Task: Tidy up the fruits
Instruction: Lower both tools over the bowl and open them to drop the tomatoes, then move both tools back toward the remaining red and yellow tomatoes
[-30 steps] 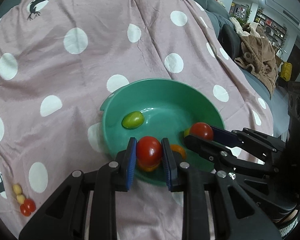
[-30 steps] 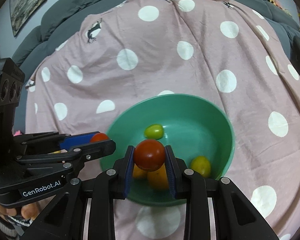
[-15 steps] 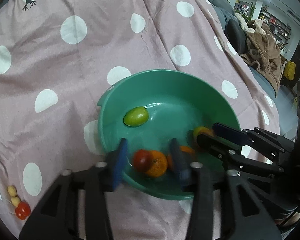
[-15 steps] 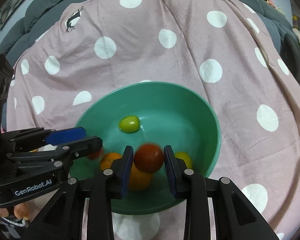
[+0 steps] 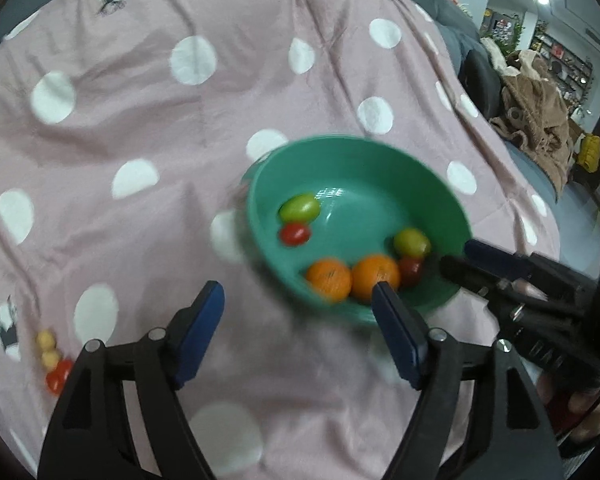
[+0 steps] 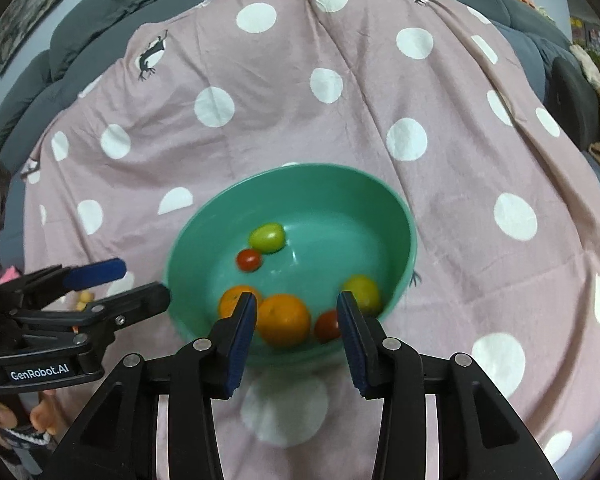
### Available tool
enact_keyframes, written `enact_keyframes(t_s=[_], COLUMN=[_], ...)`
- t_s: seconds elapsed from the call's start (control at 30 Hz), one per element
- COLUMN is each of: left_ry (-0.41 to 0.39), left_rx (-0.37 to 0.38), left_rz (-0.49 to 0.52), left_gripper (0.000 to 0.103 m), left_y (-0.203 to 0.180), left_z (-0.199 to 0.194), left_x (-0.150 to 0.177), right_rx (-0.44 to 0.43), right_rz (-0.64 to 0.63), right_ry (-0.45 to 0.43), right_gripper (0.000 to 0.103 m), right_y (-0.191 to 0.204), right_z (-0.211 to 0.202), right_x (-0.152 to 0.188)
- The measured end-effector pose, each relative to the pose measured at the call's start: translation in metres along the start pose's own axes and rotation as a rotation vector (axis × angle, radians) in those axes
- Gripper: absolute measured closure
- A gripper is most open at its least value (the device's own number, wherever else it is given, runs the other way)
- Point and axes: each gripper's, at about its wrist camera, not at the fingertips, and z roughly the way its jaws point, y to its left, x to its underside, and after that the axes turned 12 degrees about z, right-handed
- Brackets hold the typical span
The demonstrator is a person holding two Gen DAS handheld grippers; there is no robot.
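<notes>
A green bowl [image 5: 360, 145] [image 6: 300, 169] sits on a pink dotted cloth. It holds two oranges [image 5: 329, 278] [image 6: 284, 320], a green tomato [image 5: 299, 207] [image 6: 266, 237], a yellow-green tomato [image 5: 411, 241] [image 6: 362, 290] and two red tomatoes [image 5: 295, 234] [image 6: 327, 326]. My left gripper [image 5: 296, 296] hangs by the bowl's near-left rim, its jaws opening with nothing between them. My right gripper [image 6: 296, 300] is over the near rim, jaws opening. The fruit seen between its fingers lies loose in the bowl.
Small yellow and red fruits [image 5: 52, 360] lie on the cloth at the left. A grey sofa [image 6: 100, 12] rises behind the cloth. A brown robe [image 5: 536, 120] lies on a seat at the right. A hand [image 6: 4, 420] holds the left gripper.
Both grippers let go of their red tomatoes, which now lie in the bowl. Both pairs of jaws have spread, the left far wider. The left gripper drew back toward the bowl's left.
</notes>
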Motion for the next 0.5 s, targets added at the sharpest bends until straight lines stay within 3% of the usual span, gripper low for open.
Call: enact_keyframes(t_s=[0.27,0.5], left_ry=[0.093,0.100], left_rx=[-0.030,-0.072], left_rz=[-0.101,-0.241], left_gripper=[0.026,0.026], left_y=[0.024,0.061], left_z=[-0.027,-0.068], left_x=[0.082,0.146], right_rx=[-0.032,-0.081], right_rz=[-0.014,-0.063], right_ry=[0.056,0.110], right_gripper=[0.061,0.061], right_y=[0.008,0.037], right_z=[-0.014,-0.015], right_x=[0.023,0.042])
